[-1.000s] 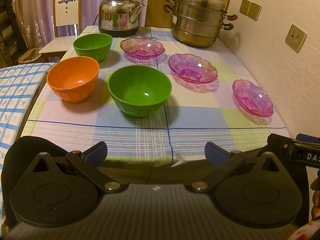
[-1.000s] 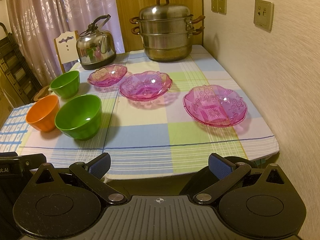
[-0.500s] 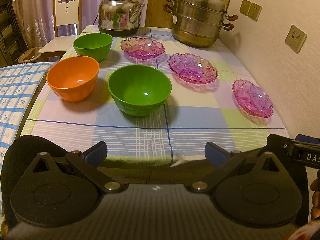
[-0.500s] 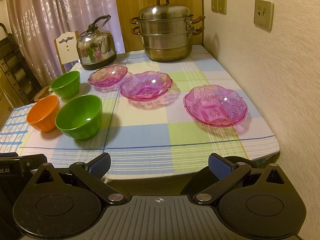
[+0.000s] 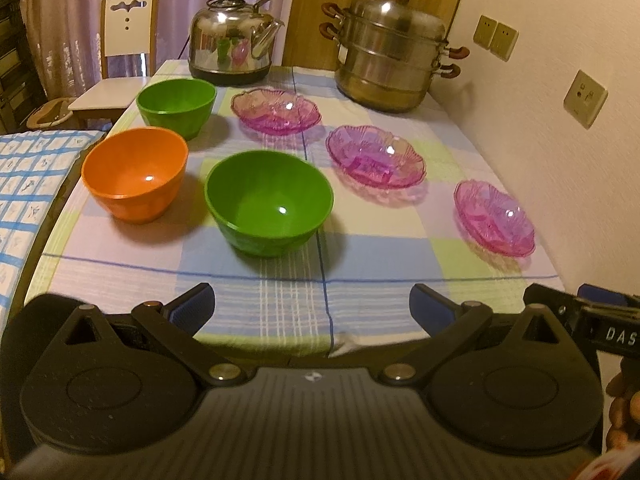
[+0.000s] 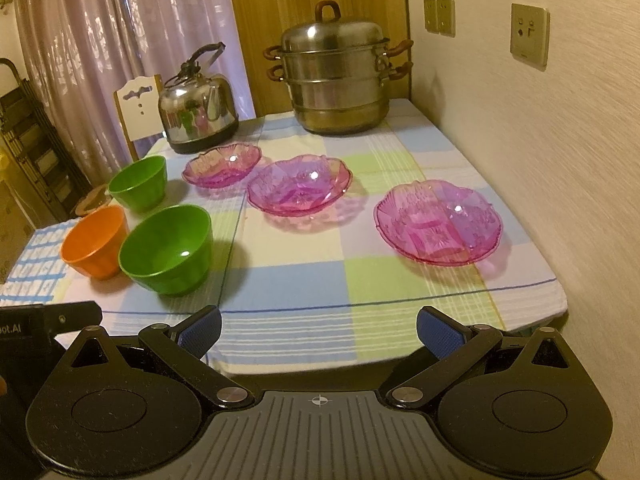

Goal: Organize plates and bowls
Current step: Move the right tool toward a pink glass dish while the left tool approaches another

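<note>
Glossy plastic green bowl and orange bowl; clear pink patterned plates, glassy; polished metal kettle and steamer pot; woven checked cloth on counter

Two green bowls, orange bowl, pink plates, pastel checked tablecloth

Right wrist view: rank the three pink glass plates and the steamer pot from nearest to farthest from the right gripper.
1. Nearest pink plate, right side by the wall.
2. Middle pink plate, centre of the table.
3. Far pink plate, left of centre, before the kettle.
4. Steamer pot, at the back.
</note>
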The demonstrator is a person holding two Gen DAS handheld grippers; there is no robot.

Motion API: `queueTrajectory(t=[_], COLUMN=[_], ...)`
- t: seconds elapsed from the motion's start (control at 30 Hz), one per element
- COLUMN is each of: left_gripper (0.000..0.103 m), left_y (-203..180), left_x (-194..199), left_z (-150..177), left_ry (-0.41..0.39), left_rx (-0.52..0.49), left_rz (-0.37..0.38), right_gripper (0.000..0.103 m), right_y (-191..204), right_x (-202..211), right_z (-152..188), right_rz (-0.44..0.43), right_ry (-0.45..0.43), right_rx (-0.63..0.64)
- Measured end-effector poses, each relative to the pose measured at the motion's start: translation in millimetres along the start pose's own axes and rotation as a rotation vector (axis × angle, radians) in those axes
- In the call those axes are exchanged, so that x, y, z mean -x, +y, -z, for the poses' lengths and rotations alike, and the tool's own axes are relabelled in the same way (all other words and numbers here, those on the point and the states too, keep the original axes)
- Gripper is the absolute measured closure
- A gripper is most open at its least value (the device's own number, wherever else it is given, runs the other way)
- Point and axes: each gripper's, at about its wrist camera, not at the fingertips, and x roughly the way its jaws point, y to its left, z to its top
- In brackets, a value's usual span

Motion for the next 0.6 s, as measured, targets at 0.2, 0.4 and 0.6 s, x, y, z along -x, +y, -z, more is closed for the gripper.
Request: queueTrajectory(t=[0.2, 0.4, 0.6], left_gripper=[0.000, 0.000, 0.000], left_y=[3, 9, 11], left_x=[-5, -17, -32], left_z=[-26, -61, -93], left_ry=[-0.035, -0.070, -0.095], left_rx=[0.011, 0.032, 0.044], left_rz=[0.023, 0.044, 0.070], right_gripper=[0.000, 0.000, 0.000], right_y=[-2, -6, -9], right_x=[-5, -13, -22], right_z=[-12, -32, -57], right_rz=[-0.020, -0.026, -0.030], right_ry=[-0.015, -0.044, -0.076], right_rx=[-0.007, -0.024, -0.041])
